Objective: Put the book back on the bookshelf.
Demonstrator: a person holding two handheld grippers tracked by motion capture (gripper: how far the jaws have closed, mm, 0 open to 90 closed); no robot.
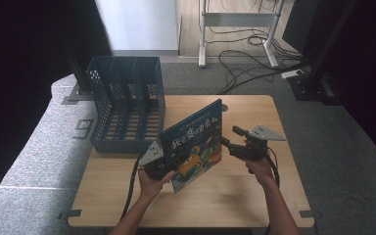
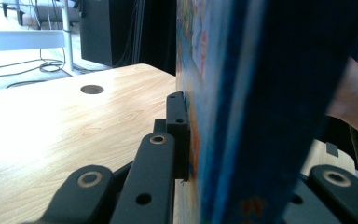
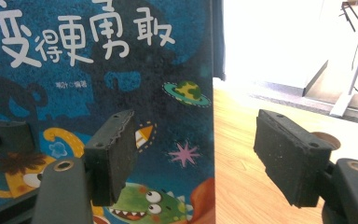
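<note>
The left tongs (image 1: 169,164) pinch the picture book (image 1: 193,142) near its lower corner, holding it upright above the desk (image 1: 235,196) at centre frame. The right tongs (image 1: 227,142), spread, apparently straddle its right edge, probably readying it for the blue file rack (image 1: 127,105), upper left.

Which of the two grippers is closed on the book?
The left gripper: it clamps the blue picture book at its lower left edge. The right gripper stands open beside the book's right edge.
</note>
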